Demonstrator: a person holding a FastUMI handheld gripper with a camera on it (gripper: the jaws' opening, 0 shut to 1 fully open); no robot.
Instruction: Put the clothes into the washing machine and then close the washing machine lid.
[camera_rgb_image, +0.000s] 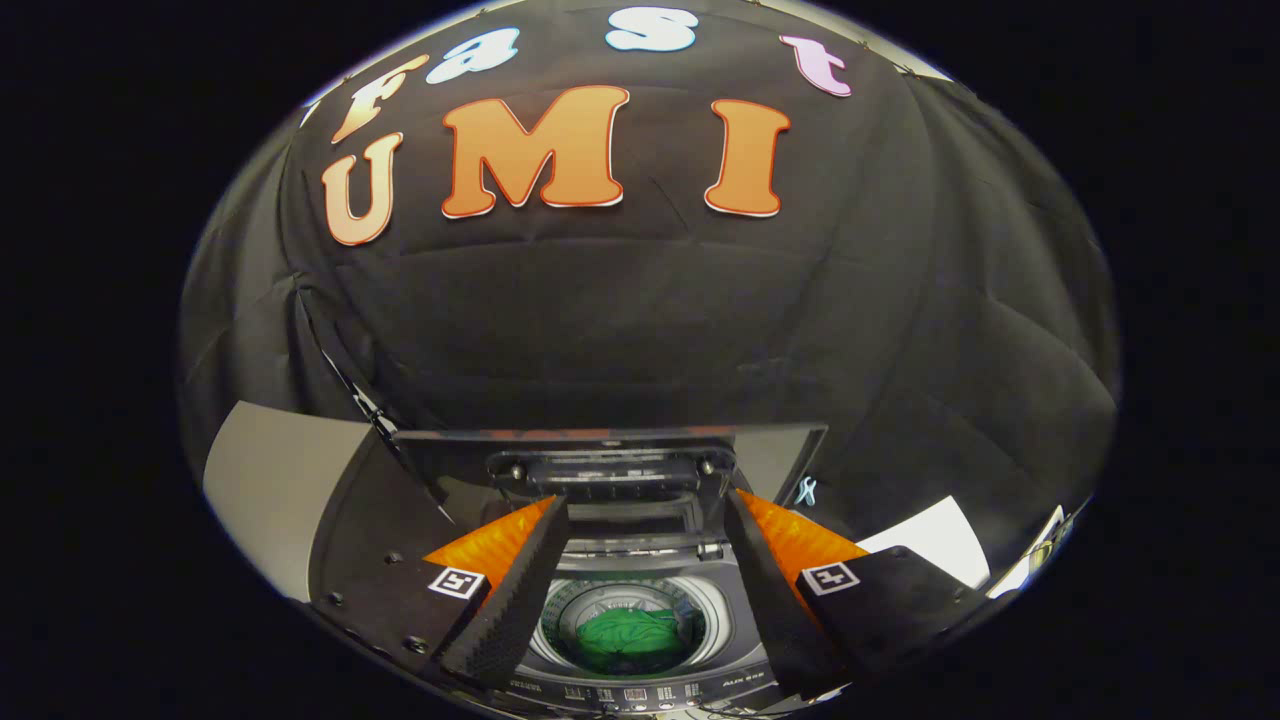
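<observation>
One green garment (628, 637) lies in the washing machine drum (690, 600), below the spread, empty jaws.

A white sheet (925, 540) lies to the right of the machine, against the black cloth wall (640, 320). A pale grey panel (270, 480) stands on the left, below the cloth.

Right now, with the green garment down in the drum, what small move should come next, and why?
Probably reach the tool forward and up toward the raised lid to begin closing it. The green garment already lies inside the drum, seen between the open fingers, which hold nothing. The lid stands upright just beyond the fingertips, so closing looks like the step left.
</observation>
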